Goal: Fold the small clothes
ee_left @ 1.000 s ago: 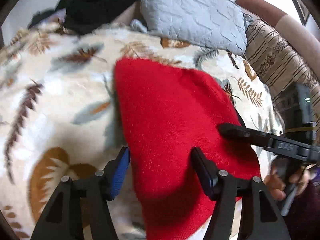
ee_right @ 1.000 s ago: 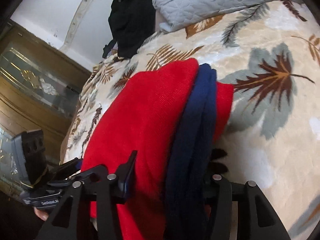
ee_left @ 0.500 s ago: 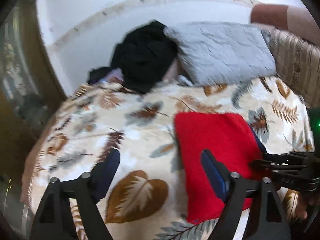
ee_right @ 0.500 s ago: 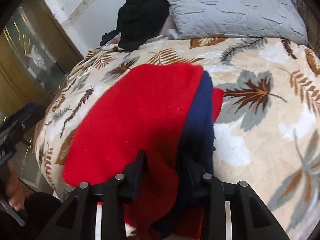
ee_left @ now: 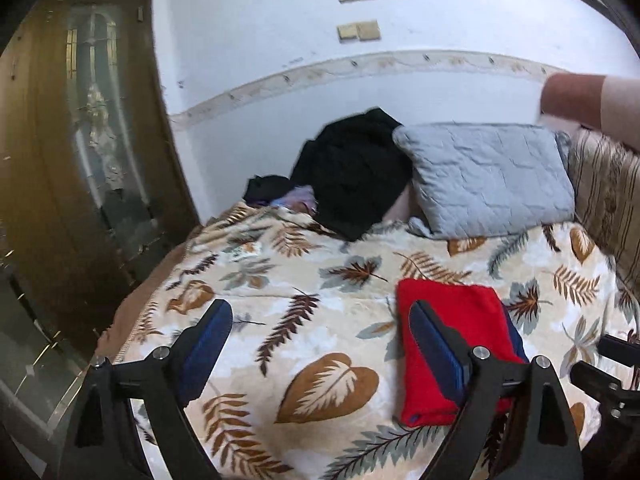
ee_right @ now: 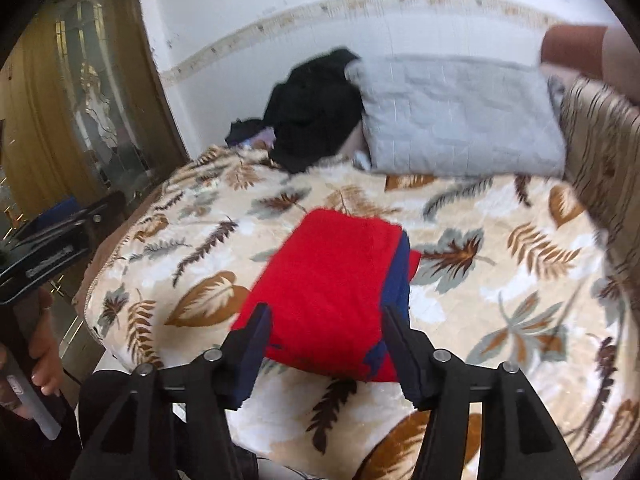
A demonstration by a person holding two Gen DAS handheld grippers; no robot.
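A red garment with a navy blue band [ee_right: 336,280] lies folded flat on the leaf-patterned blanket [ee_right: 500,280] of the bed. It also shows in the left wrist view [ee_left: 456,344] at the right. My right gripper [ee_right: 324,340] is open and empty, held back above the garment's near edge. My left gripper [ee_left: 320,340] is wide open and empty, raised above the blanket [ee_left: 280,320] to the left of the garment.
A grey quilted pillow [ee_left: 488,180] and a heap of black clothes [ee_left: 352,176] lie at the head of the bed by the white wall. A striped cushion [ee_left: 608,192] is at the right. A wooden door with glass [ee_left: 80,140] stands at the left.
Both grippers have pulled back and up from the garment. The right gripper, shut on the red and blue edge before, has opened and let it go. The left jaws have opened wider.
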